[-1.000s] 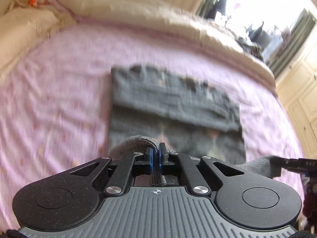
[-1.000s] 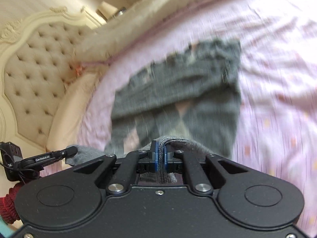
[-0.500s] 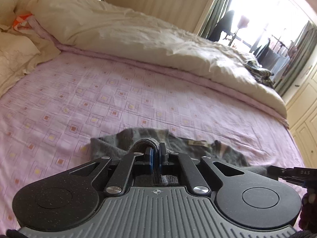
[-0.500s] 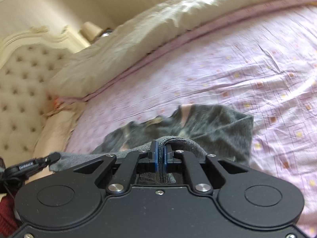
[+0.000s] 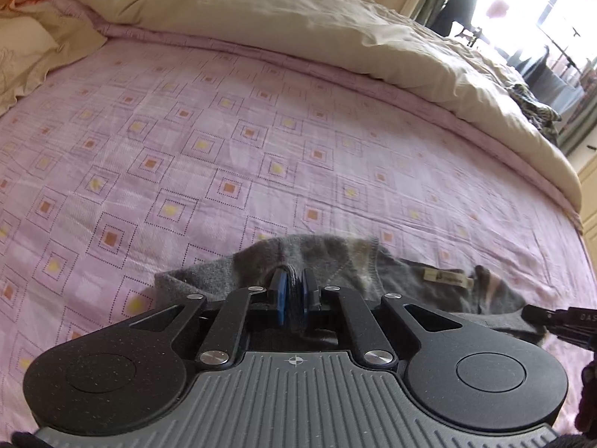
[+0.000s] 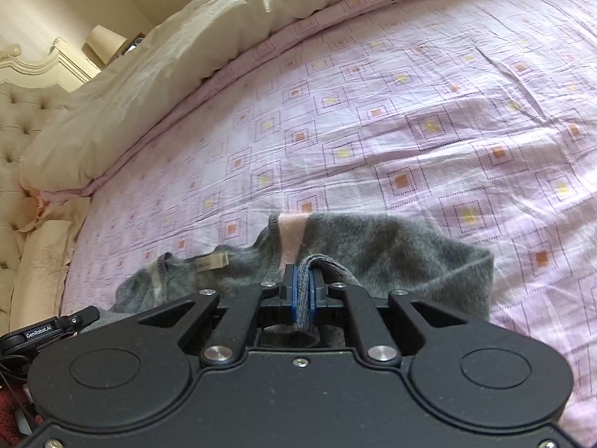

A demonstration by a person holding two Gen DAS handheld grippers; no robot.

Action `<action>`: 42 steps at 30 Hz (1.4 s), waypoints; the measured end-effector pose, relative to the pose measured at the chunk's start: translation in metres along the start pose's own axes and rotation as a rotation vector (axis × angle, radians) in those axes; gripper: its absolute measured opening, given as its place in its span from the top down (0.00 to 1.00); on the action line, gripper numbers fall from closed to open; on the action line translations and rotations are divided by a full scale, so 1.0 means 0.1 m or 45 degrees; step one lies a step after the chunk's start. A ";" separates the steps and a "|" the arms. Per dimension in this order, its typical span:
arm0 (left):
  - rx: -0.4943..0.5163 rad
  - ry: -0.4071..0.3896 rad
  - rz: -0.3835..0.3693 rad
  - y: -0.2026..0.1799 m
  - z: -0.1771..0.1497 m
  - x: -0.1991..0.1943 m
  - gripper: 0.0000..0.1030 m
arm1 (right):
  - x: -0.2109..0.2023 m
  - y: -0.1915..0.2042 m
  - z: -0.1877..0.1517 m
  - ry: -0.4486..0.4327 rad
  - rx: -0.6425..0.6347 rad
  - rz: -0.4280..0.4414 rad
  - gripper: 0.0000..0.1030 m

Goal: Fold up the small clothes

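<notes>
A small grey knitted sweater [image 5: 403, 276] with pale pink patches lies on the pink patterned bedsheet [image 5: 224, 142], its neck label facing up. My left gripper [image 5: 293, 295] is shut on a fold of its grey fabric at the left side. In the right wrist view the same sweater [image 6: 391, 246] is bunched low on the sheet, and my right gripper [image 6: 303, 291] is shut on its ribbed edge. Each gripper's tip shows at the edge of the other's view. Most of the sweater is hidden under the gripper bodies.
A cream duvet [image 5: 298, 26] is heaped along the far side of the bed. Cream pillows [image 6: 41, 261] and a tufted headboard [image 6: 26, 112] lie at the head end. A lamp [image 6: 106, 43] stands behind. Cupboard doors [image 5: 589, 194] are at the right.
Both grippers have carried the held sweater edge forward and down over the garment. A second ago it lay spread flat ahead; now only a folded bunch shows near the fingers.
</notes>
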State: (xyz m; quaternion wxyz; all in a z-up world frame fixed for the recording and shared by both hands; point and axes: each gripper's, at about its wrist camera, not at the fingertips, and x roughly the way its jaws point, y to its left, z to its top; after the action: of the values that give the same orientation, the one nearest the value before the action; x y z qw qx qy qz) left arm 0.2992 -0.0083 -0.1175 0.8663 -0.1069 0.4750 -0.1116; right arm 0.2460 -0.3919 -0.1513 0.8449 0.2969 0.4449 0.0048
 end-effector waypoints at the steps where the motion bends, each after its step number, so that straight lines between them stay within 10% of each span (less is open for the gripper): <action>1: -0.014 -0.001 -0.004 0.03 0.02 0.03 0.77 | 0.03 -0.01 0.02 -0.001 0.003 -0.011 0.80; 5: 0.020 -0.054 0.022 0.06 0.09 0.04 0.64 | 0.10 -0.06 0.08 -0.031 0.004 -0.050 0.79; 8: 0.086 -0.066 0.022 0.01 0.11 -0.03 0.61 | 0.05 -0.04 0.11 -0.070 -0.031 -0.072 0.59; 15: 0.351 -0.063 -0.010 -0.38 -0.20 -0.33 0.54 | -0.28 0.28 -0.09 -0.130 -0.254 -0.061 0.58; 28: 0.566 0.124 -0.060 -0.63 -1.07 -0.35 0.53 | -0.21 0.83 -1.21 0.105 -0.727 -0.017 0.55; 34: 0.562 0.120 0.002 -0.49 -0.82 -0.05 0.53 | 0.10 0.86 -1.12 0.088 -0.893 -0.135 0.55; 42: 0.483 0.080 0.068 -0.32 -0.36 0.29 0.51 | 0.36 0.67 -0.61 0.018 -0.714 -0.228 0.44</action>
State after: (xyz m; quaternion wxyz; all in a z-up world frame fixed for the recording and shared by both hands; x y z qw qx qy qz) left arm 0.2807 -0.0504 -0.1501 0.8584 0.0743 0.4749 -0.1795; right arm 0.2390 -0.2963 -0.1704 0.8879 0.0112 0.4566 0.0551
